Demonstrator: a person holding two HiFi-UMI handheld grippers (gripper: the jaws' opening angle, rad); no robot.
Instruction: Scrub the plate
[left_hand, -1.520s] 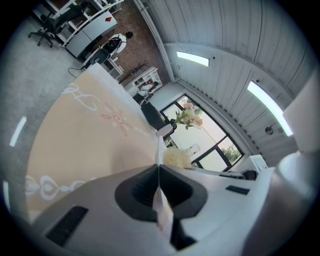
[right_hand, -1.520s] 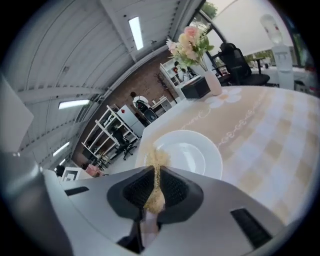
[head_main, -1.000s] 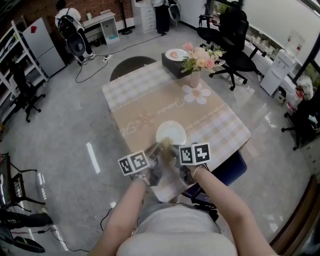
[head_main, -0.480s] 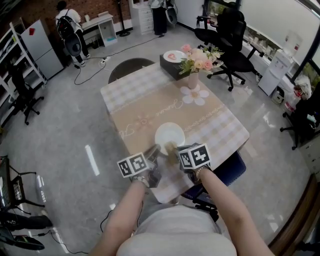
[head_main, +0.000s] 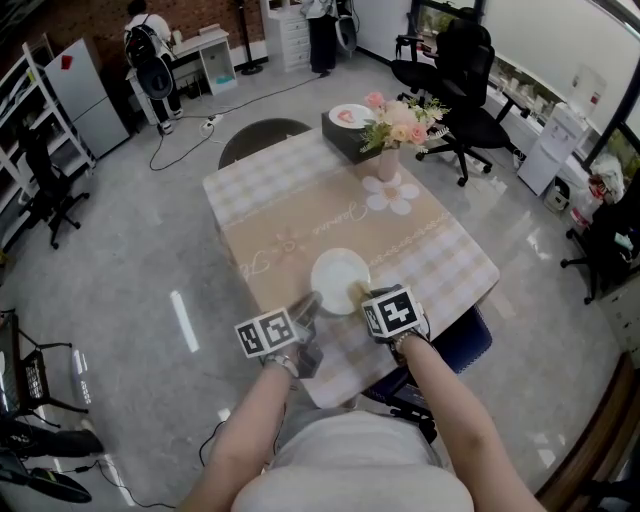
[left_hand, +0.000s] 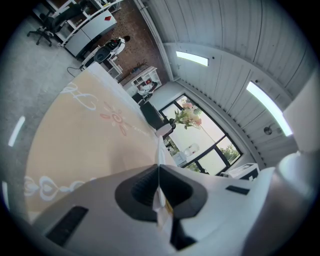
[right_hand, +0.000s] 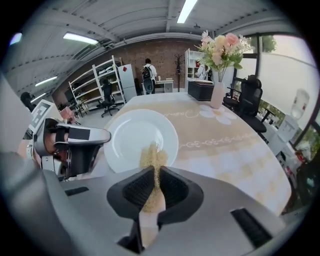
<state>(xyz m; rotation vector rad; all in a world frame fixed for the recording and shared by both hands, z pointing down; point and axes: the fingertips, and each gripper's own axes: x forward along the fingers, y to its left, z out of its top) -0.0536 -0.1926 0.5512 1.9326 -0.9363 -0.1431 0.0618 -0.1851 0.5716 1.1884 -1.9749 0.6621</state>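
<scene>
Near the front edge of the beige checked table (head_main: 300, 215) lay the round white plate (head_main: 340, 270), with a vase of pink flowers (head_main: 388, 158) and a dark box (head_main: 345, 130) well beyond. Clamped on its rim was the left gripper (head_main: 306, 303). The right gripper (head_main: 357, 292) pinched a tan fibrous scrubber (right_hand: 152, 157) that touched the plate. Its marker cube had turned since a second before.

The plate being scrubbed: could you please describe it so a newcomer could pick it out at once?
Find the table covered in beige checks. At its near edge, by the person, lies a plain white plate. Unlike the patterned plate on the dark box at the far end, it is held at the rim by the left gripper.
</scene>
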